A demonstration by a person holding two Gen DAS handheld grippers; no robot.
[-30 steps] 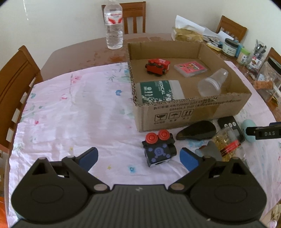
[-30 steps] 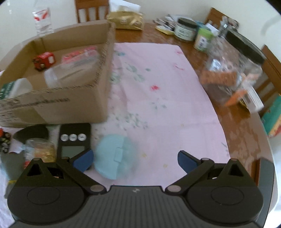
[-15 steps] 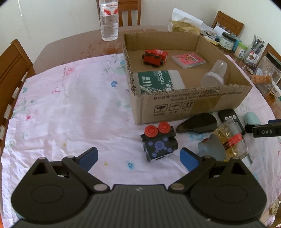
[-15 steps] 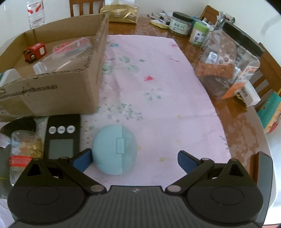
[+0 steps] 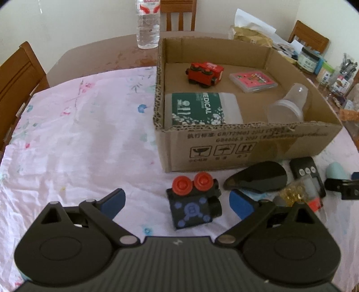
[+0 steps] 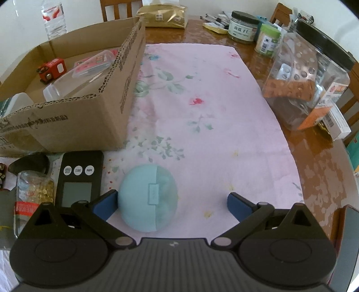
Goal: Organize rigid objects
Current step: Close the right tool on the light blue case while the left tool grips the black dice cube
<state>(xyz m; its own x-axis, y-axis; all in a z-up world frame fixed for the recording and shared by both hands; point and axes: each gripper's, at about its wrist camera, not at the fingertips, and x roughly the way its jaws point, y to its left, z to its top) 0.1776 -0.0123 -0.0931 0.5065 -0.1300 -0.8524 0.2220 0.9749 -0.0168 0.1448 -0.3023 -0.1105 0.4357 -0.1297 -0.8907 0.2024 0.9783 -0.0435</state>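
Note:
A cardboard box (image 5: 246, 141) on the pink cloth holds a red toy train (image 5: 205, 73), a pink card case (image 5: 253, 81), a green-labelled bottle (image 5: 199, 109) and a clear cup (image 5: 287, 105). In front of it lie a black toy engine with red wheels (image 5: 194, 201), a black oval case (image 5: 257, 177), a black timer (image 6: 78, 177), a capsule bottle (image 6: 33, 195) and a light blue round case (image 6: 148, 197). My left gripper (image 5: 177, 201) is open, the toy engine between its fingers. My right gripper (image 6: 172, 203) is open around the blue case, left pad beside it.
A water bottle (image 5: 148, 24) stands behind the box. Jars (image 6: 244, 27), a large clear canister (image 6: 309, 83) and a gold bag (image 6: 163, 15) crowd the wooden table at the right and back. Wooden chairs (image 5: 18, 74) stand around. Pink cloth (image 5: 78, 134) lies left of the box.
Both grippers have moved forward and lower. The toy engine now sits between the left fingers, and the blue case has come between the right fingers. Nothing has been grasped.

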